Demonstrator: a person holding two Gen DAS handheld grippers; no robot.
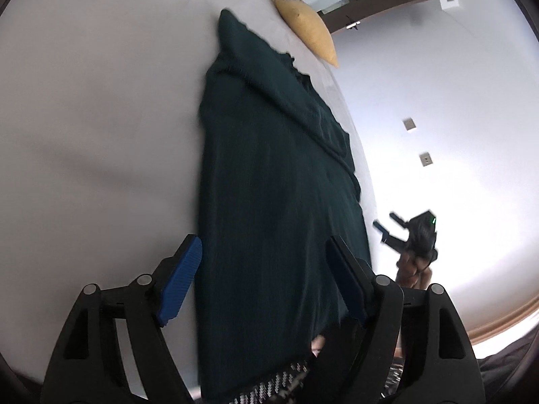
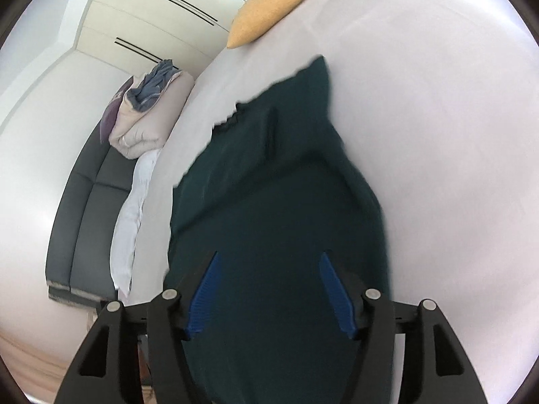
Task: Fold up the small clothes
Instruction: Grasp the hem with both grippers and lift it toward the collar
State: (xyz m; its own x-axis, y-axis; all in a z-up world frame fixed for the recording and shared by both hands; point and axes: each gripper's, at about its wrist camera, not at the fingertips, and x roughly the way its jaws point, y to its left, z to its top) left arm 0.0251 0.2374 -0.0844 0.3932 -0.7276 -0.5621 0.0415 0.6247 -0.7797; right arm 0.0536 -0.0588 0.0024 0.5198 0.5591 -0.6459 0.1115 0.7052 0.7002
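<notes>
A white bed (image 1: pixel 84 118) fills both views. On it lies a dark green knitted garment (image 1: pixel 269 185) (one sleeve folded across its body), running lengthwise toward a yellow cushion (image 1: pixel 306 23) at the bed's far edge. The left gripper (image 1: pixel 266 279) hangs above the garment's near end, jaws spread wide, gripping nothing. The right gripper (image 2: pixel 269 296) likewise gapes over the cloth, empty.

Soft, even daylight fills both views. In the left wrist view the wall (image 1: pixel 454 168) at right is blown out white. Fisheye bending curves the edges, corners go black, and the dark garment (image 1: pixel 269 185) is motion-blurred.
</notes>
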